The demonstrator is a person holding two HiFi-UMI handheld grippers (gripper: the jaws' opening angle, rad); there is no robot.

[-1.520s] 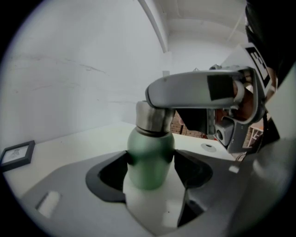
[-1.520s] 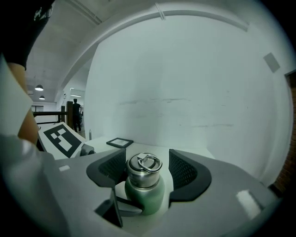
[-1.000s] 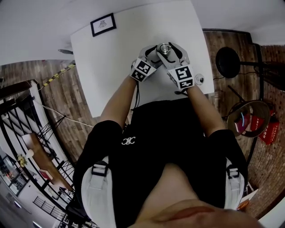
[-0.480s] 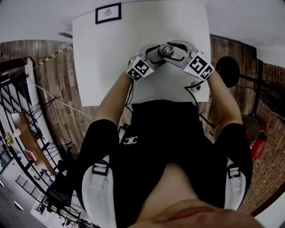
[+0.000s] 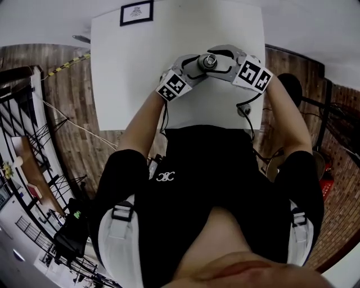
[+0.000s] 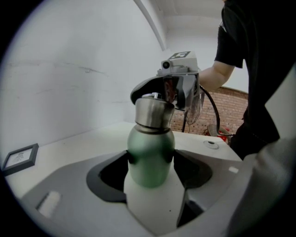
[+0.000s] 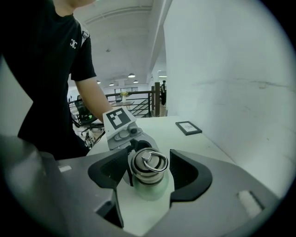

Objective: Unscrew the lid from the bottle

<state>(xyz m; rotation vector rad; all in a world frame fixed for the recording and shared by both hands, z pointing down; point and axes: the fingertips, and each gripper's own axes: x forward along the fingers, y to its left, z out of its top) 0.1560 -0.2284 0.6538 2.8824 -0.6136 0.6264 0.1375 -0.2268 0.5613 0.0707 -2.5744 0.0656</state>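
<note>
The left tool [image 6: 151, 169] clamps the green bottle [image 6: 150, 148]. The right tool [image 7: 149, 178] grips its steel lid [image 7: 148, 164]. Since a second ago, the right tool has swung outward around the lid.

The table [image 5: 129, 73] is open across its left half and far side; only 1 framed card [image 5: 136, 13] sits at the far-left corner. Around the bottle [image 6: 150, 148], the left gripper [image 6: 151, 162] and right gripper [image 7: 149, 169] crowd both sides, clamping body and lid [image 7: 150, 162].

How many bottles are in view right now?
1. The green bottle is at the white table's right half, its body in the left gripper, its steel lid in the right gripper. No others show.
</note>
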